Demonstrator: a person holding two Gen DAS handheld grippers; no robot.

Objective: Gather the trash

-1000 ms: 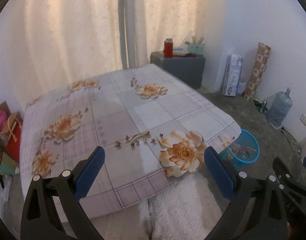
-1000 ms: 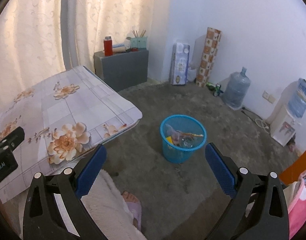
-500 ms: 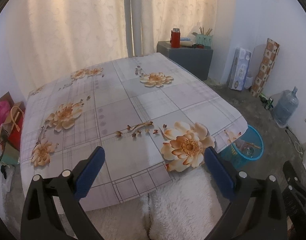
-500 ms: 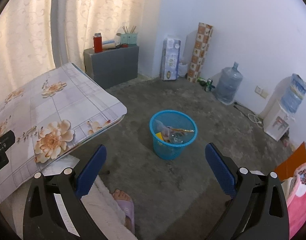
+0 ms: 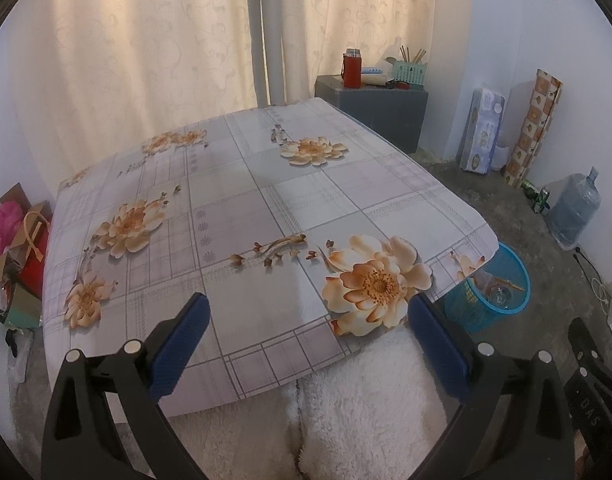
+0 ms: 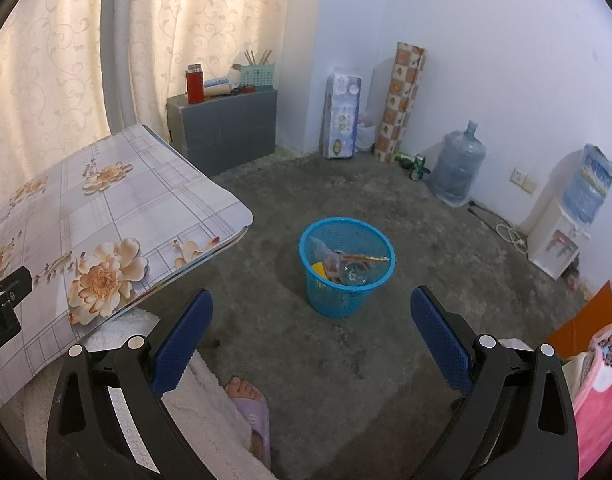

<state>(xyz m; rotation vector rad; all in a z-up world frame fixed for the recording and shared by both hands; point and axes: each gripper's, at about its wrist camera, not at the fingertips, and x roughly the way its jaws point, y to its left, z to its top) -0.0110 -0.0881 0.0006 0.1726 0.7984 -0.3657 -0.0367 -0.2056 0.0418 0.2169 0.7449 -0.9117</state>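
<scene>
A blue mesh waste basket [image 6: 347,266] stands on the concrete floor right of the table; it holds a clear bottle, a yellow scrap and wrappers. It also shows in the left wrist view [image 5: 490,287], partly behind the table corner. My left gripper [image 5: 307,326] is open and empty above the table's near edge. My right gripper [image 6: 311,322] is open and empty, above the floor short of the basket. The table [image 5: 242,216] has a floral cloth with nothing on it.
A grey cabinet [image 6: 226,128] with a red flask stands by the curtain. Tissue pack [image 6: 343,113], patterned roll, cans and water jug [image 6: 455,172] line the far wall. A water dispenser [image 6: 557,240] is at right. My slippered foot [image 6: 250,404] is below. Bags [image 5: 14,248] lie left of the table.
Both grippers have pulled back and risen; more of the table and floor shows. The basket sits further from the right gripper. Both stay open.
</scene>
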